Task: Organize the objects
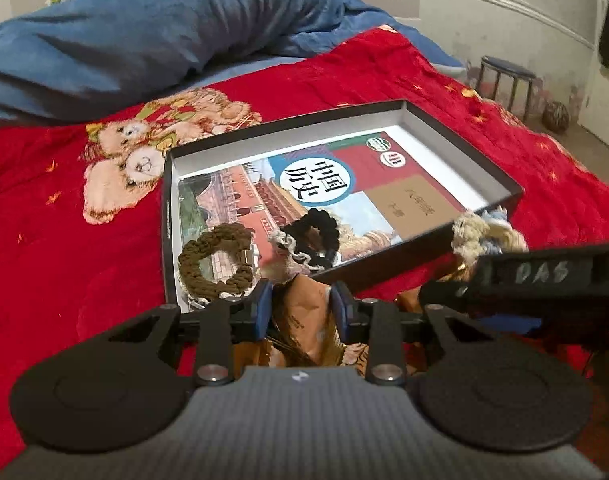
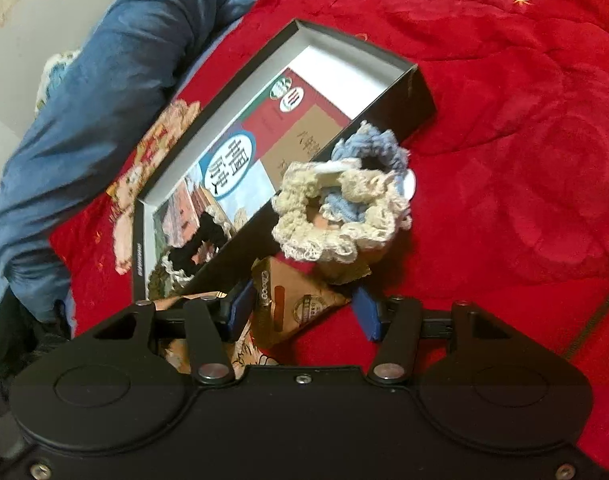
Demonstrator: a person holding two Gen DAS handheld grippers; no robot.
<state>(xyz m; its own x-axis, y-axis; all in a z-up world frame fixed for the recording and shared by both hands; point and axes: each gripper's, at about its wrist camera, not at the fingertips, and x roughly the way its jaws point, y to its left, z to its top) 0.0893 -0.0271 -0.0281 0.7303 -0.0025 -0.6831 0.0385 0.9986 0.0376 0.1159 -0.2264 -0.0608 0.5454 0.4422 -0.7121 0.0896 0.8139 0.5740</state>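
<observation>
L gripper point(image 1: 300, 312), jaws clamped on brown snack packet point(image 1: 304, 320) at box point(image 1: 464, 152) near rim, may drag it off; R gripper point(image 2: 304, 312), jaws apart astride 2nd packet point(image 2: 300, 304), may snag scrunchies point(image 2: 340, 208).

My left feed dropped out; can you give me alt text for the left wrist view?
The left gripper fingers close on a brown paper packet beside a black box on a red blanket. The box holds a history textbook, an olive scrunchie and a black scrunchie.
</observation>
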